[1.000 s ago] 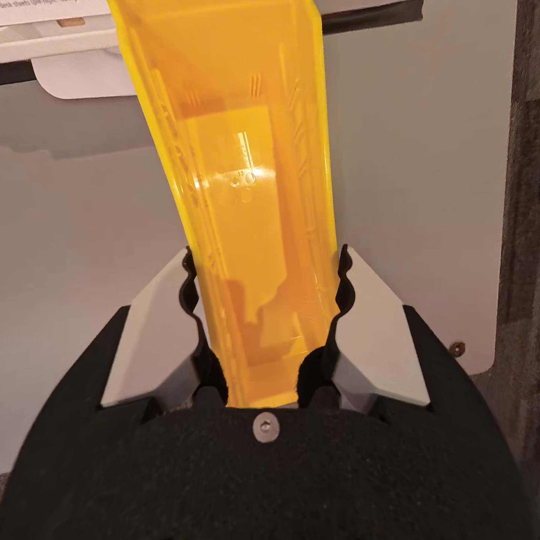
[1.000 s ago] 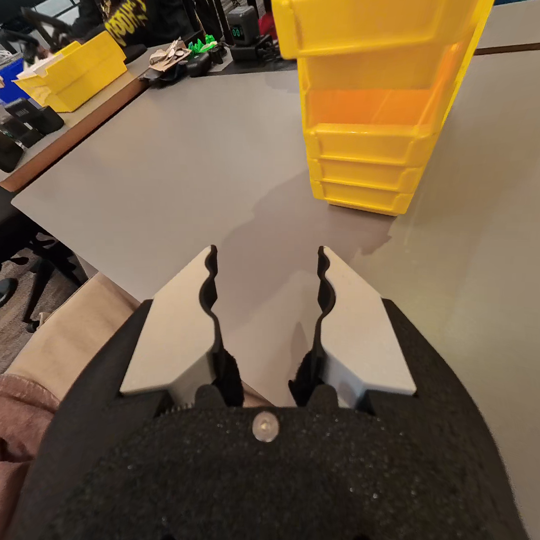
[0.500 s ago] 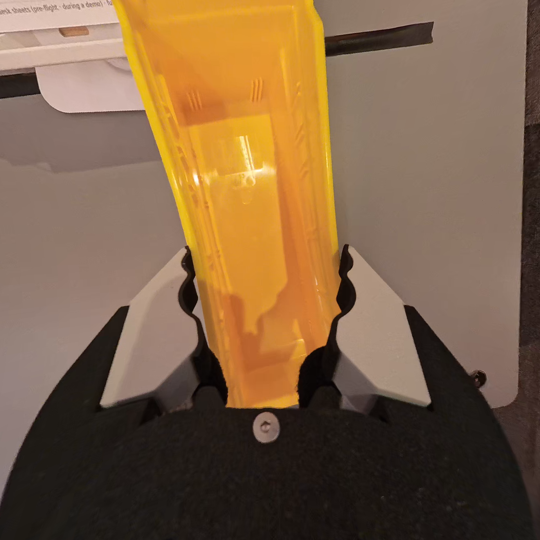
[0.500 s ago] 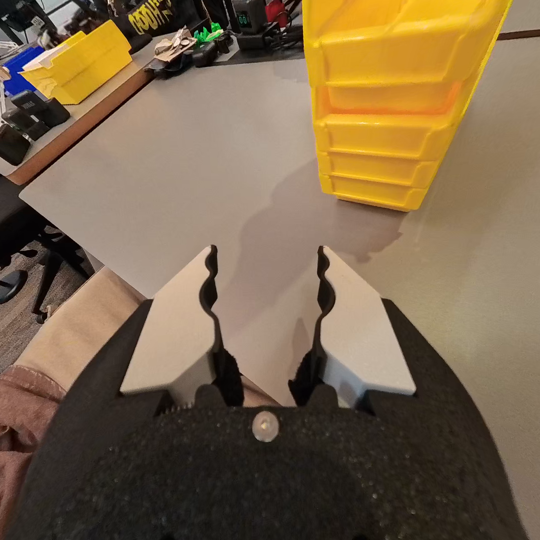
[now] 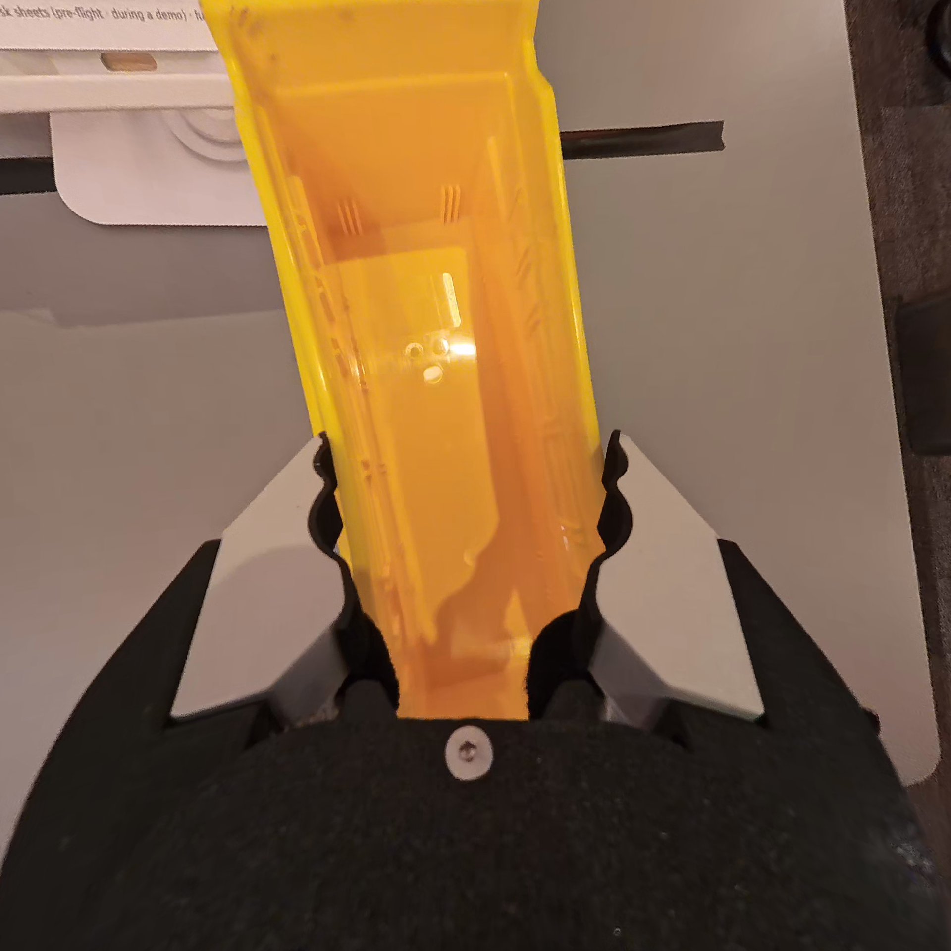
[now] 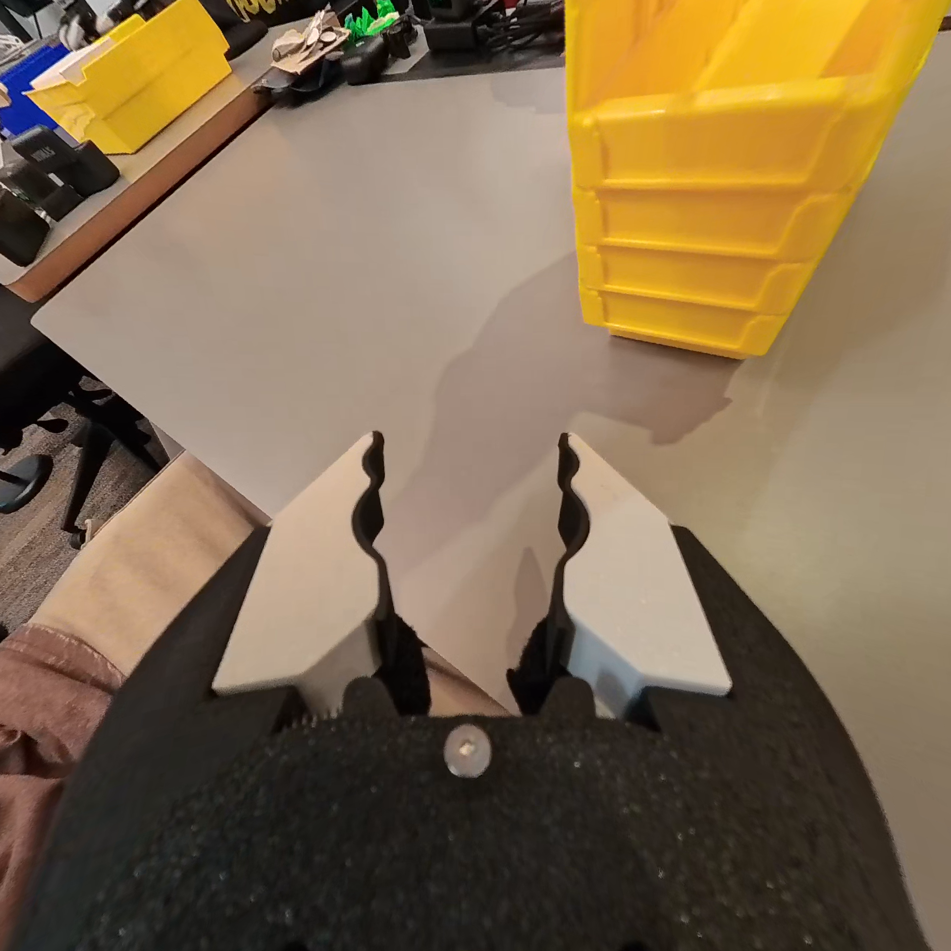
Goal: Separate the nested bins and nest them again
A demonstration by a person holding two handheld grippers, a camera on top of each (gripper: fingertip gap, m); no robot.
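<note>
A stack of nested yellow bins stands on the grey table at the upper right of the right wrist view. The top bin sits down in the stack. In the left wrist view I look down into this yellow bin. My left gripper is shut on its two long walls, one finger on each side. My right gripper is open and empty, low over the table's near corner, to the front left of the stack.
Another yellow bin and black devices sit on a neighbouring desk at left, with clutter behind. A chair base and a person's leg are below the table edge. White sheets lie beyond the bin.
The bin held in my left gripper has gone down into the stack, and the gap above the lower bins has closed. My right gripper stayed open and shifted slightly left.
</note>
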